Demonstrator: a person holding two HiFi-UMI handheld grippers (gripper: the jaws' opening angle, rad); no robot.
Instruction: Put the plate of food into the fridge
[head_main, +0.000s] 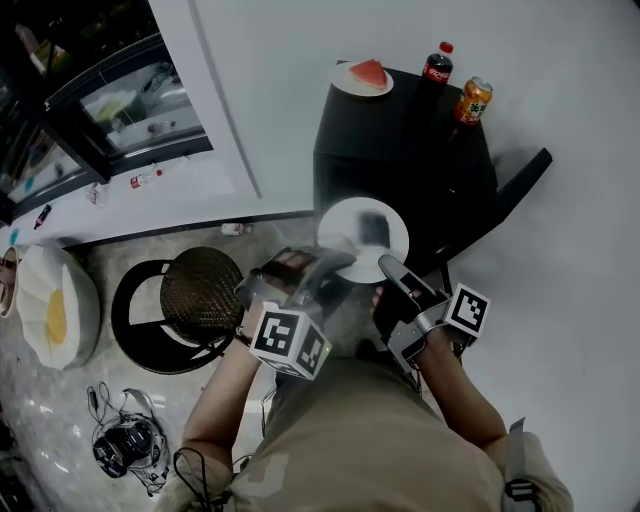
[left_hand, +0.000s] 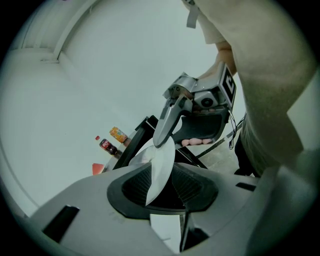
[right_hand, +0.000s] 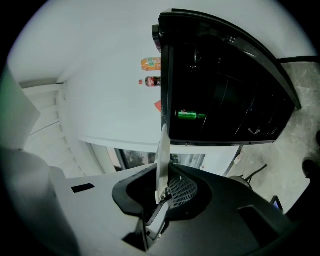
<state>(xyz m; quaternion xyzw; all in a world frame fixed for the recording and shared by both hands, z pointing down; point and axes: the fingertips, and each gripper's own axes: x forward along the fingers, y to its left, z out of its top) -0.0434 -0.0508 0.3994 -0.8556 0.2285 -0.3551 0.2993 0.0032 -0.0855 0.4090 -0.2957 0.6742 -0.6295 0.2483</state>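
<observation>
I hold a white plate (head_main: 352, 226) with a dark piece of food (head_main: 373, 228) in front of a black mini fridge (head_main: 400, 150) whose door (head_main: 520, 185) stands open. My left gripper (head_main: 330, 265) has the plate's near-left rim (left_hand: 161, 170) between its jaws, with dark gaps on both sides of the rim. My right gripper (head_main: 392, 272) is shut on the near-right rim (right_hand: 161, 160), which stands edge-on against its pad. The right gripper view looks into the dark fridge interior (right_hand: 230, 100), where a green bottle (right_hand: 190, 115) lies.
On the fridge top sit a plate with a watermelon slice (head_main: 365, 75), a cola bottle (head_main: 436, 65) and an orange can (head_main: 474, 100). A round black stool (head_main: 200, 295), a white cushion (head_main: 55, 305) and cables (head_main: 125, 445) are on the floor at the left.
</observation>
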